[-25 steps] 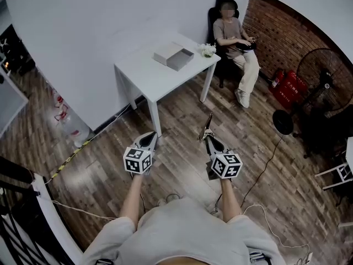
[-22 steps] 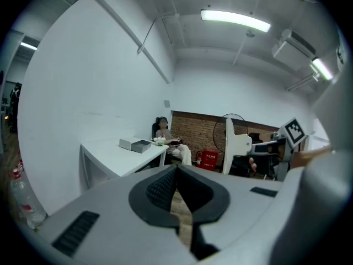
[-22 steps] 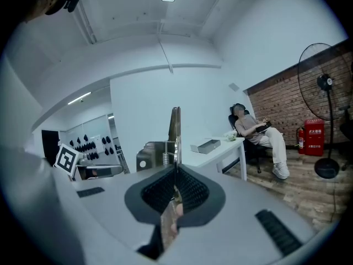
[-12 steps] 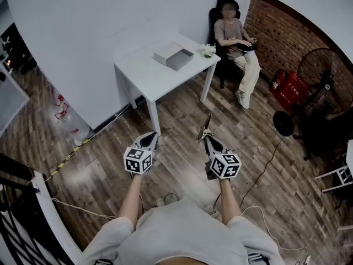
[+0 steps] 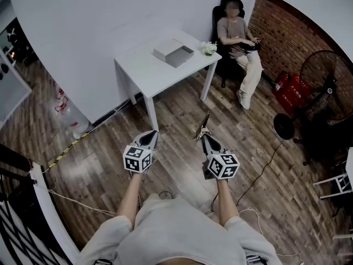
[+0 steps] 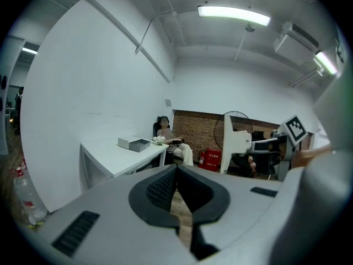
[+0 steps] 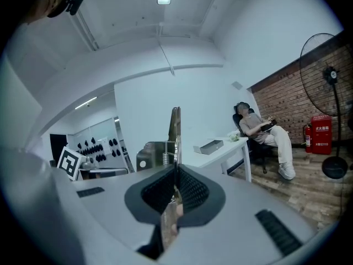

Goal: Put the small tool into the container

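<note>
- jaws first, item one: do we log the right gripper [image 5: 205, 138] as closed?
- we do. its jaws are pressed together on the small metal tool [image 5: 204, 125]. in the right gripper view the thin flat strip stands out of the pads and past the tips, roughly upright.
- item two, the left gripper [image 5: 150, 137]?
- jaws together, and we see nothing between them in the left gripper view. we hold both grippers out in front of us, side by side and apart, over the wood floor [image 5: 182, 109].
- item three, the container [image 5: 173, 53]?
- open, box-shaped, grey inside. it sits on the white table [image 5: 160, 79] by the wall, well ahead of both grippers. the tool is up in the air, well apart from it.
- other entries on the table?
- one small white cluster [image 5: 208, 49] at the corner nearest the seated person [image 5: 237, 32]. we cannot tell what it is.
- surroundings?
- black chair [image 5: 216, 15] under that person, brick wall [image 5: 287, 32] beside them, standing fan [image 5: 325, 81], red fire extinguishers [image 5: 289, 87] on the floor by the bricks, plastic bottles [image 5: 71, 127] at the foot of the white wall.
</note>
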